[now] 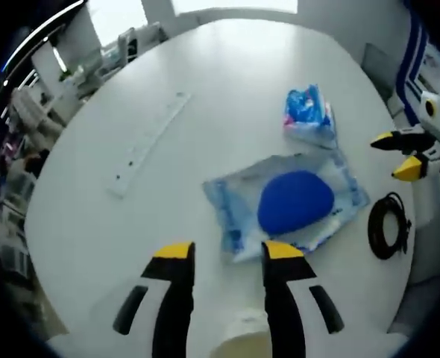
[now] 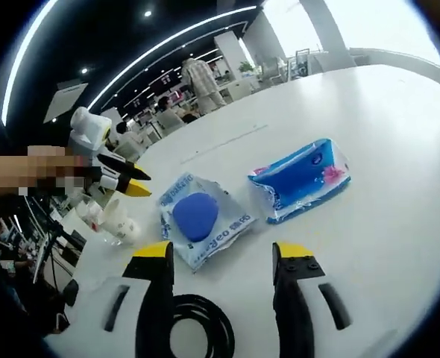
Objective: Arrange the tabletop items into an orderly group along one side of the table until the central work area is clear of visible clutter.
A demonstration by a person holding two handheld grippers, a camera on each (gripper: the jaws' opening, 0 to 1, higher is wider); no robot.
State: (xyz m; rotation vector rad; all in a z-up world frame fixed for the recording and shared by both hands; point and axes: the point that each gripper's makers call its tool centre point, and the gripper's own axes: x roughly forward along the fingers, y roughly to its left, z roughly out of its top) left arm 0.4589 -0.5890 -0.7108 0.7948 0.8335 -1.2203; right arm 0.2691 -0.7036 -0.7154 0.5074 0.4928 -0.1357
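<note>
On a white round table [image 1: 227, 67] lies a clear plastic bag with a blue round pad [image 1: 294, 200] inside. Beyond it sits a blue tissue pack [image 1: 307, 113]. A black coiled cable [image 1: 389, 225] rests near the table's edge. My left gripper [image 1: 229, 252] hovers open just short of the bag, with a pale cup [image 1: 242, 341] below its jaws. My right gripper [image 2: 224, 253] is open above the cable coil [image 2: 201, 328], facing the bagged pad [image 2: 196, 216] and the tissue pack [image 2: 302, 177]. Each gripper also appears in the other's view: the right gripper [image 1: 394, 155] and the left gripper [image 2: 144, 184].
A long white strip [image 1: 149, 142] lies on the table's far left part. Clear plastic cups [image 2: 118, 220] stand under the left gripper near the table edge. Chairs and desks surround the table, and a person [image 2: 200, 82] stands in the background.
</note>
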